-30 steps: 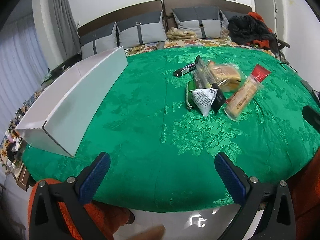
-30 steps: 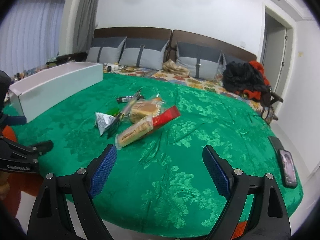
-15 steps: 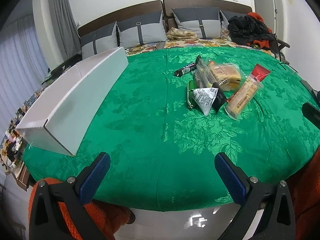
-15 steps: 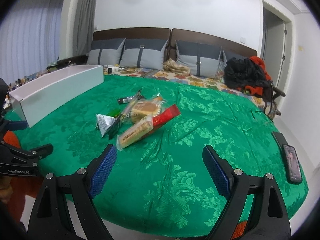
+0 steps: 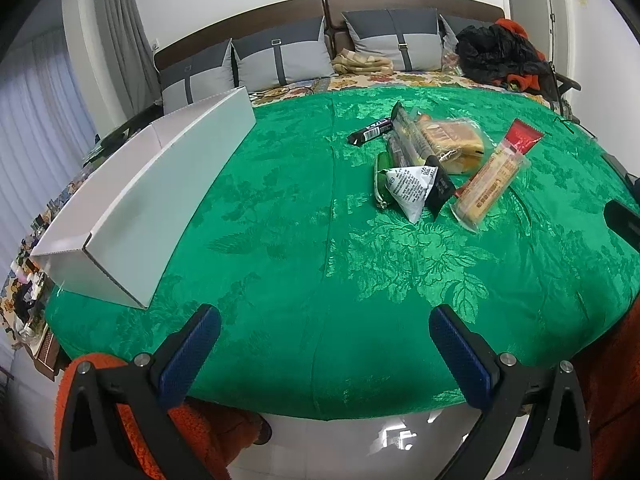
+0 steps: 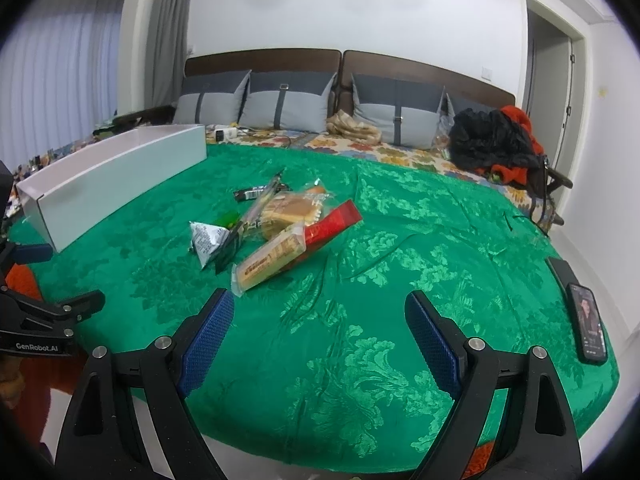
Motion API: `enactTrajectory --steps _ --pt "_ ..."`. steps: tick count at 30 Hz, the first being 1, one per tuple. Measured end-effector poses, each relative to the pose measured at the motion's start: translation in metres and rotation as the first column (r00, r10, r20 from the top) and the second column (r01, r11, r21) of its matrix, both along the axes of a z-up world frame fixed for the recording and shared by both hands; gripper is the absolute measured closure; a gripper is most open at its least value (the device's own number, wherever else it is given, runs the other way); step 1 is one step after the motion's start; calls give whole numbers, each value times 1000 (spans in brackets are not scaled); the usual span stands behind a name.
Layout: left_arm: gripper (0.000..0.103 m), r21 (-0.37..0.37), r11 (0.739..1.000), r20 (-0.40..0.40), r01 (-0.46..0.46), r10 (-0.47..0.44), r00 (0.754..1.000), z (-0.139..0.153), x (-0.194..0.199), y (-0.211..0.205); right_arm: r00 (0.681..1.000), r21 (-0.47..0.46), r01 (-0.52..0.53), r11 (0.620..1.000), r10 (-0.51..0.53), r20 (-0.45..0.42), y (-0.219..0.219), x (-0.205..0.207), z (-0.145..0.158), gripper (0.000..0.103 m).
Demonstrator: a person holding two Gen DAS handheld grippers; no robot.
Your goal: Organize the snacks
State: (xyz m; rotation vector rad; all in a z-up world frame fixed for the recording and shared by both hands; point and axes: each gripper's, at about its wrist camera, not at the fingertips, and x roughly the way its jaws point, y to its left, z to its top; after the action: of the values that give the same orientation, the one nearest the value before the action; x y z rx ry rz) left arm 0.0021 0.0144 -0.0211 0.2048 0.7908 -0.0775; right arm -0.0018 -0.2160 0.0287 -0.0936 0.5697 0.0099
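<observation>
both grippers wide apart over the near edge of the green bedspread, nothing in either one.

i'm looking at the snack pile point(image 5: 432, 160) sitting mid-bedspread point(image 5: 320, 264), well apart from the long white box point(image 5: 160, 196) off to its left. in the pile: a red-topped cracker pack point(image 5: 494, 176) on the right edge, a white triangular packet point(image 5: 408, 186) at the near side, a clear bag of bread point(image 5: 448, 138) just behind that, and a dark bar point(image 5: 370, 132) at the far left of the heap. my left gripper point(image 5: 324, 352) hangs spread open short of the pile; my right gripper point(image 6: 320, 332) is equally splayed, the cracker pack point(image 6: 280, 256) just ahead of its left finger. a phone point(image 6: 586, 328) lies far right of the pile, near the bedspread's edge.
</observation>
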Motion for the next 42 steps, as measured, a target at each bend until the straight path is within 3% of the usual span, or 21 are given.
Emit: enactTrajectory --steps 42 --pt "0 -10 999 -25 -33 33 999 -3 6 7 1000 -6 -7 1000 7 -6 0 1 -2 13"
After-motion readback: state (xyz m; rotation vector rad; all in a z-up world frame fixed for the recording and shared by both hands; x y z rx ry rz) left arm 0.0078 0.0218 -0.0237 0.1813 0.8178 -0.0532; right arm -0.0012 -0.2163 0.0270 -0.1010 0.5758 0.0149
